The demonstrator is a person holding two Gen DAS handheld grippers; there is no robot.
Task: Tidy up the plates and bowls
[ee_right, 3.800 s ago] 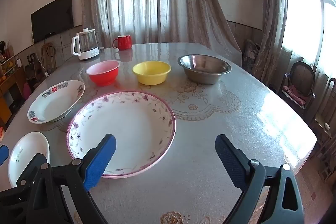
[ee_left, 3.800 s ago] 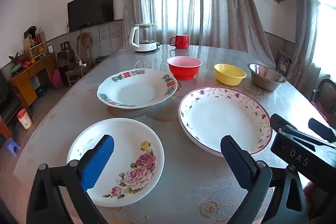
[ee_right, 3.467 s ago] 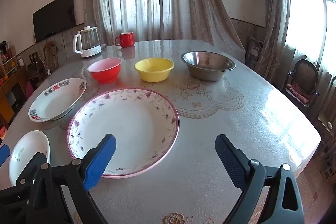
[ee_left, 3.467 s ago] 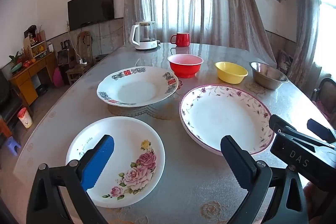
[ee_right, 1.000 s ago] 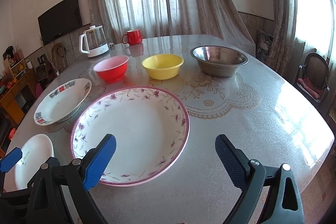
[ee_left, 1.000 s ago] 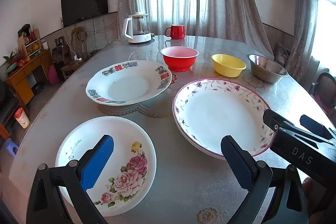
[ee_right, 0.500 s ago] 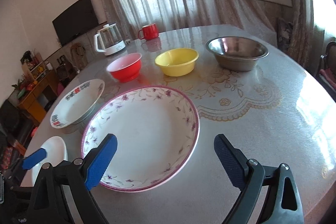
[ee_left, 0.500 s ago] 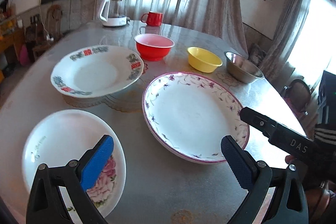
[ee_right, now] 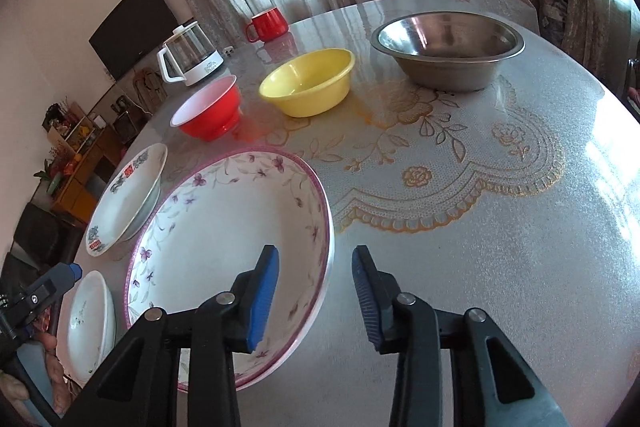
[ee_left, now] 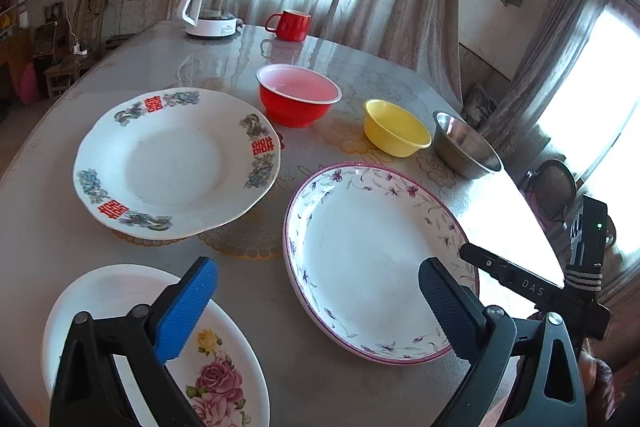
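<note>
My right gripper has just been narrowing, its ribbed blue pads astride the near-right rim of the glossy purple-flowered plate without pressing it yet, tilted steeply down. My left gripper gapes wide and empty, one pad above the rose plate on the lace-patterned table.

Right wrist view. Bare table lies open from 12 to 3 o'clock of the right gripper. The large floral plate blocks 9 to 11 o'clock, its rim between the blue pads. Yellow bowl, red bowl and steel bowl bar the far side, with gaps between them.
</note>
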